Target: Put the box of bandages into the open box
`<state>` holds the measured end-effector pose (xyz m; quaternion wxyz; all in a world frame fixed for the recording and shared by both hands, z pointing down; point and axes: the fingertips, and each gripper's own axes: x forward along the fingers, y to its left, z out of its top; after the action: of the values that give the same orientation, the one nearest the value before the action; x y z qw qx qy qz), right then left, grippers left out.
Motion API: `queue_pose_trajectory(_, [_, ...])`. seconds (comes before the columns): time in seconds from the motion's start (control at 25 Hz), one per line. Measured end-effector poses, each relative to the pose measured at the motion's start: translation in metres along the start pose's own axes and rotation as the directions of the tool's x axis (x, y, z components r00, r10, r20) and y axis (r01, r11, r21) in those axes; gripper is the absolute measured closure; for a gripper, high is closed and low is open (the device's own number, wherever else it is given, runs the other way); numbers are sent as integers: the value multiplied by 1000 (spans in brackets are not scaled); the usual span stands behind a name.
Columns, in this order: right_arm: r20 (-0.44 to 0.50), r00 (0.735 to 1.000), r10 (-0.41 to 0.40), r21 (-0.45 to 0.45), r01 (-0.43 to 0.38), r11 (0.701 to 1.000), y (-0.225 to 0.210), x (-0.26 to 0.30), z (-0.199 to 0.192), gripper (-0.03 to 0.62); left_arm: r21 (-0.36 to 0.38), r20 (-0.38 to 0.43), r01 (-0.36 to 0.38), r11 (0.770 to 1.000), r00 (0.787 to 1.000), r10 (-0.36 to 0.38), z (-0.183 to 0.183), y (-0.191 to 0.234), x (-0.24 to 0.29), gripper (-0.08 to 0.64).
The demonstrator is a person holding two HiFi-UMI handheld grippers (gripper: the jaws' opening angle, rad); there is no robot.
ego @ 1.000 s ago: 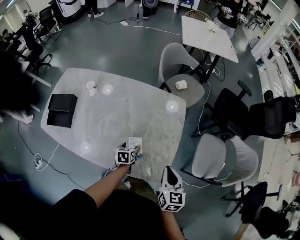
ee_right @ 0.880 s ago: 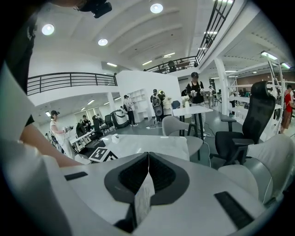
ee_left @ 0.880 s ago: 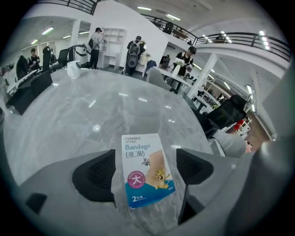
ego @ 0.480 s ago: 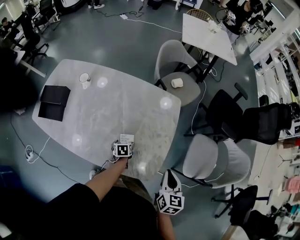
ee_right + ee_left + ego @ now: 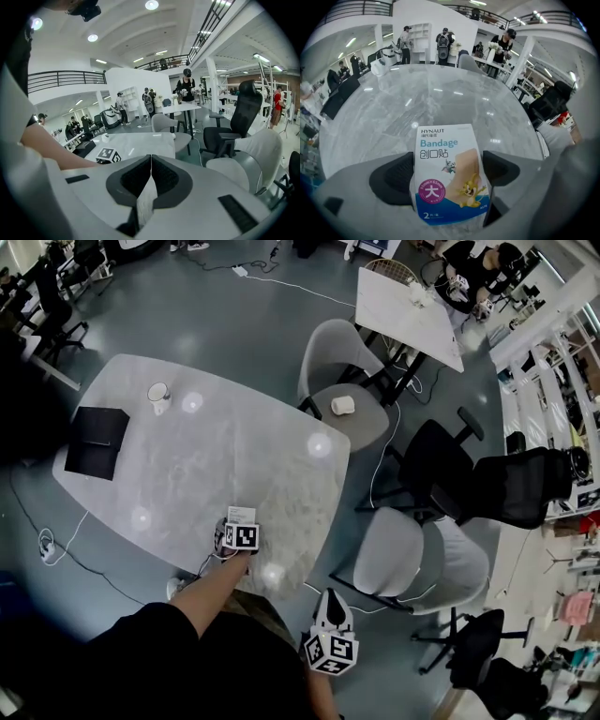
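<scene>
Item 1, left tongs [image 5: 238, 527]: I find them low over the bench [image 5: 216, 456], close to its near edge. A second ago they were by that same edge. Their jaws have just been opening and now stand spread wide.

Item 2, box of bandages [image 5: 446, 154]: it lies on the marble between the spread pads [image 5: 393, 178]. It shows the same small white patch past the marker cube as a second ago.

Item 3, right tongs [image 5: 150, 176]: I see them off the bench on the near side, pressed together on a thin pale sheet [image 5: 145, 206] seen edge-on. I cannot tell what it is.

Item 4, open black box [image 5: 94, 439]: it sits at the far left end of the bench, well apart from the bandages. A white cup [image 5: 157, 395] stands near it.

Views compared: only the left gripper view gives me the printed face of the bandage box, with "Bandage" and cartoon figures. Only the head view shows how far it lies from the black box. Only the right gripper view shows the sheet in those jaws.
</scene>
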<state>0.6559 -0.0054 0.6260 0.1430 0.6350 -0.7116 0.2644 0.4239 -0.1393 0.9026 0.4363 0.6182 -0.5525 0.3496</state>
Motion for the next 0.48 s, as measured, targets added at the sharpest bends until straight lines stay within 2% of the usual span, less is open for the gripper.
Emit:
queue_pose_trajectory(0.16, [8,1000,-6,-11,6,1000,2,-4,1,580,28,-3,-6,1000,1000,7,-4,2,-2,107])
queue_pose_trajectory(0.28, [23,1000,-10,-22,10,1000,6,-6,4,580,72,-10,25,997,1000,-24,-7,7,-7,109])
queue_pose_trajectory(0.48, [28,1000,10,-42,-9,999,28,-3,4,580,100,15,52,994,998,-54,-6,25,-25,109])
